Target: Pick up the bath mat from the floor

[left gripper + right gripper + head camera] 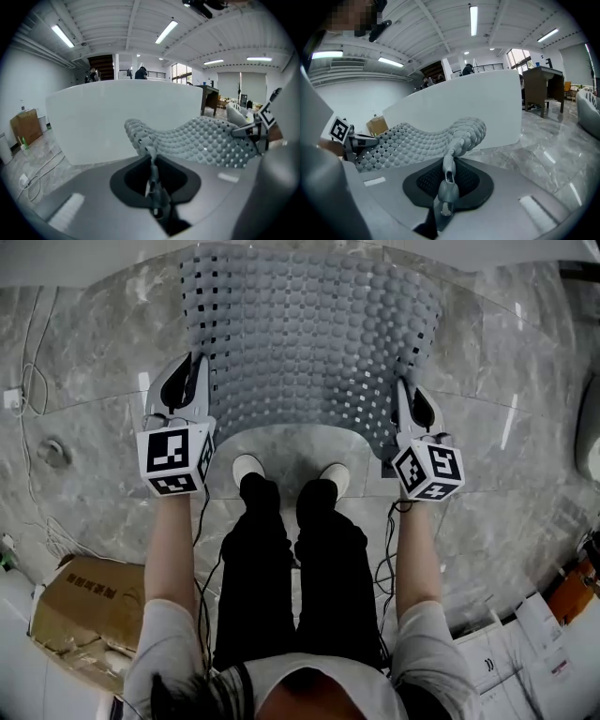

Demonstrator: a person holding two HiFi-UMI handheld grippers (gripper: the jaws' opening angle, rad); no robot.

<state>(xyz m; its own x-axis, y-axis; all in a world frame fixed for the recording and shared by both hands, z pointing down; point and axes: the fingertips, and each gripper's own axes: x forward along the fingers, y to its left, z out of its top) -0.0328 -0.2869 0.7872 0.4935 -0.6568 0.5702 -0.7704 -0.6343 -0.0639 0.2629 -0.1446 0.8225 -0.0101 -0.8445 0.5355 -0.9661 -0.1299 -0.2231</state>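
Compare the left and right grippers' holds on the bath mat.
The left gripper pinches the left edge of the bath mat, the right gripper its right edge. The left holds a thin fold, the right a thicker, knobbly one. Both are shut on the mat, spreading it between them.

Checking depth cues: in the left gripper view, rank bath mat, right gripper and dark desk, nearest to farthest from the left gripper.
1. bath mat, clamped in the left gripper.
2. right gripper, right, at the mat's far corner.
3. dark desk, background, right of centre.
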